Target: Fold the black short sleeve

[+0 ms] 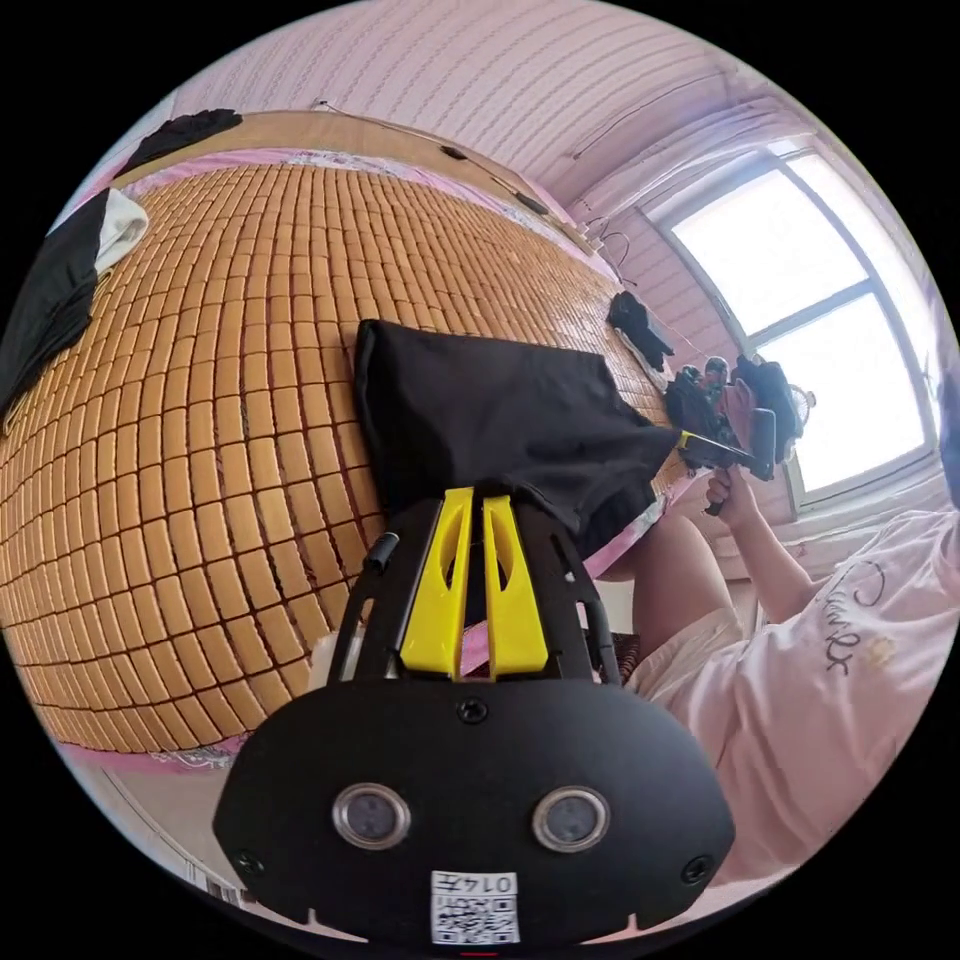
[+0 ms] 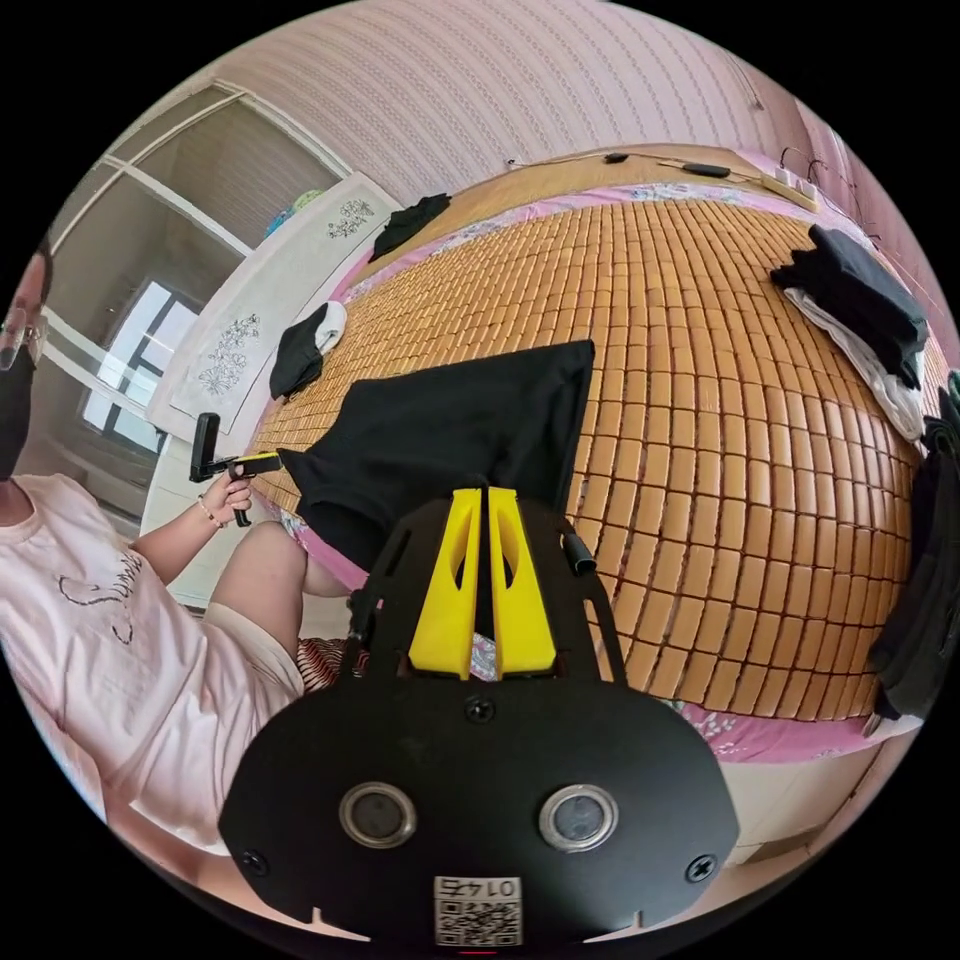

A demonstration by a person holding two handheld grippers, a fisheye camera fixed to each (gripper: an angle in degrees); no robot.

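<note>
So the black shirt (image 1: 500, 410) is lying on the tiled bamboo mat (image 1: 200, 400) near the bed's edge, with its near side being lifted off the mat; the far edge is staying flat, which is probably why it's being held this way, so the lifted part can be carried over as a fold. The left gripper (image 1: 478, 497) is pinching one near corner, yellow jaws clamped together on the cloth; the right gripper (image 2: 478, 495) is doing the same on the other corner, jaws squeezed onto the fabric. Both corners are pulling apart, keeping that edge taut-ish so it isn't bunching. Folded clothes (image 2: 860, 300) are sitting stacked further along the mat in the right gripper view, well apart from the shirt, likely the done pile; another dark piece (image 1: 60, 280) is lying off to the mat's side. I'd guess the fold is only just starting.
</note>
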